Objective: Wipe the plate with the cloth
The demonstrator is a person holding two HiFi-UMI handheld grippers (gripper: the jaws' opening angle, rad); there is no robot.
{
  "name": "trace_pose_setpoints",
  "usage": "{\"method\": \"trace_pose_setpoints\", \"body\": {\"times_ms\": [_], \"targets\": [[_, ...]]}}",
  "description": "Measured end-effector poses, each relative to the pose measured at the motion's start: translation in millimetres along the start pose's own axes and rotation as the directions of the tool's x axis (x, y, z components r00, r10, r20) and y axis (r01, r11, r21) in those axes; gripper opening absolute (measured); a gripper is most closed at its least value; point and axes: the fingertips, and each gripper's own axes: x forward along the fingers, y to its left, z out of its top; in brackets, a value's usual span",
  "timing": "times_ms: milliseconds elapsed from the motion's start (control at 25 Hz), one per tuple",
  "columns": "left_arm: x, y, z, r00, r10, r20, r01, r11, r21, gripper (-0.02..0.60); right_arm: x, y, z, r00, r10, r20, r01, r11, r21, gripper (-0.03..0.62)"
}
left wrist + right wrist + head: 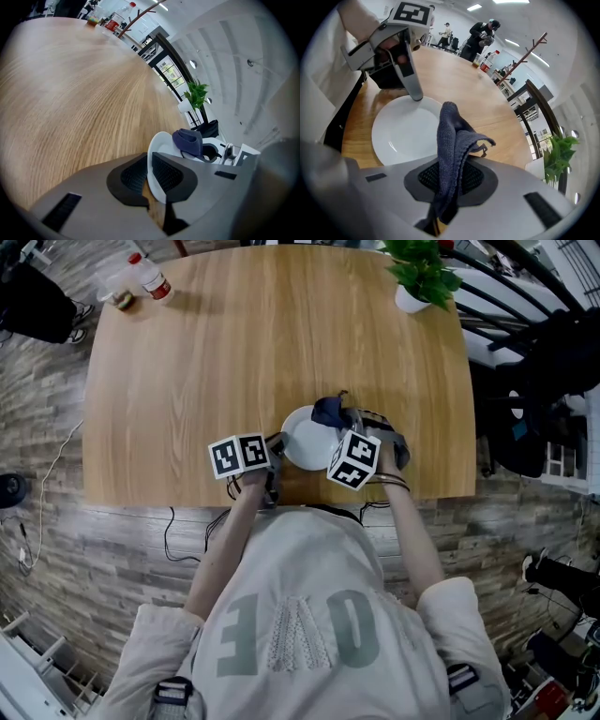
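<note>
A white plate lies near the front edge of the wooden table. My left gripper is shut on the plate at its left rim, the rim pinched between both pads. My right gripper is shut on a dark blue cloth, which stands bunched up out of the jaws just over the plate. In the head view the cloth sits at the plate's right rim. The right gripper view also shows the left gripper touching the plate's far rim.
A potted green plant stands at the table's far right corner. A plastic bottle and a small jar stand at the far left corner. Black chairs crowd the right side. People stand in the background beyond the table.
</note>
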Motion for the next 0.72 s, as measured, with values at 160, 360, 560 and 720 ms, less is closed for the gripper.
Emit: {"method": "trace_pose_setpoints", "body": {"times_ms": [160,360,560,720], "targets": [[-1,-1,1,1.0,0.005,0.005,-0.006,1.0,0.005,0.04,-2,9,0,1.0,-0.014,-0.012,0.014,0.999,-0.047,0.057],[-1,0,2,1.0,0.009,0.012,-0.01,1.0,0.002,0.04,-10,21,-3,1.0,-0.017,-0.026,0.015,0.995,-0.095,0.057],[-2,-1,3,1.0,0.014,0.015,-0.014,1.0,0.007,0.04,-22,45,-7,0.999,0.03,-0.038,-0.036,0.986,-0.164,0.057],[-3,-1,3,0.999,0.028,0.025,-0.028,0.999,0.018,0.04,-34,66,-9,0.996,0.085,-0.037,-0.089,0.988,-0.129,0.057]]}}
